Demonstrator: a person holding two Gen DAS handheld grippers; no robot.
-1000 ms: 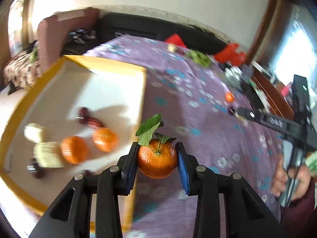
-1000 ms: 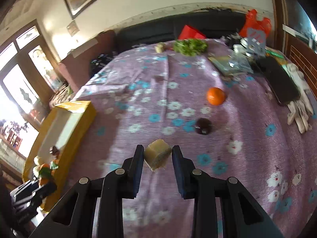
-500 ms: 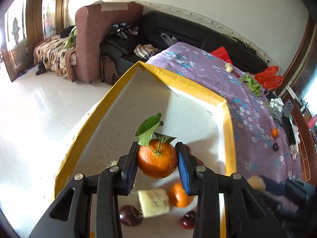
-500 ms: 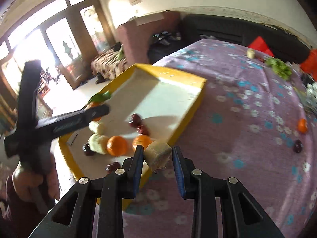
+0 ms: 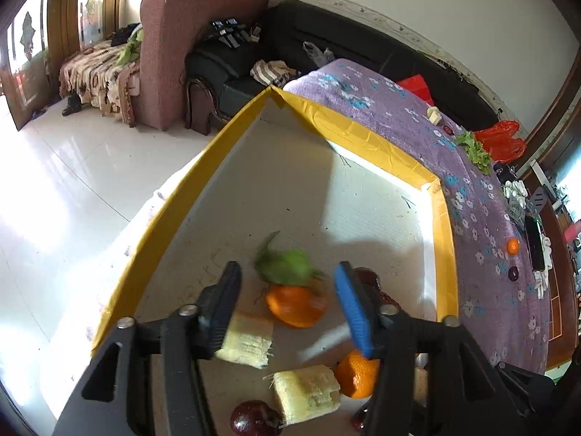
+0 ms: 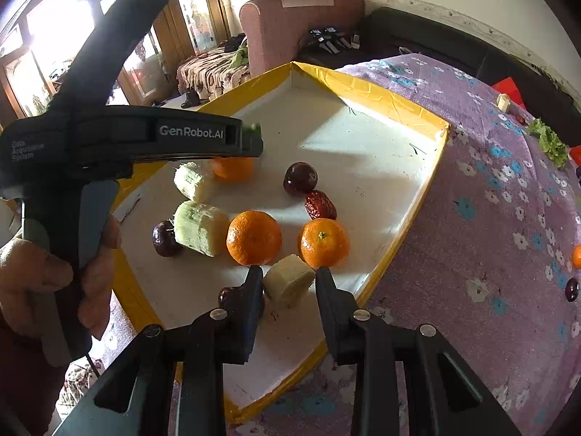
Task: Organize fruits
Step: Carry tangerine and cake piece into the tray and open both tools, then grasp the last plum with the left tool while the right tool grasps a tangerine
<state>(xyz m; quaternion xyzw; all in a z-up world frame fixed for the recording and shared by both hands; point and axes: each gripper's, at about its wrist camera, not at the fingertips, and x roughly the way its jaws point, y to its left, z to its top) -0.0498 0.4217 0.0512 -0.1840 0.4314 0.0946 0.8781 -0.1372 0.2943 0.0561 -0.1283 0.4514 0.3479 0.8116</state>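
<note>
Purple tablecloth (image 6: pixel 472 218), yellow-rimmed tray (image 6: pixel 381 101), scattered fruit

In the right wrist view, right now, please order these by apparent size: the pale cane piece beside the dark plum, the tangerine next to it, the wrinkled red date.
1. Pale cane piece and tangerine: they look about equal, so I do not rank them.
2. Wrinkled red date, clearly smallest; it lies slightly farther back, but not enough to matter.
</note>
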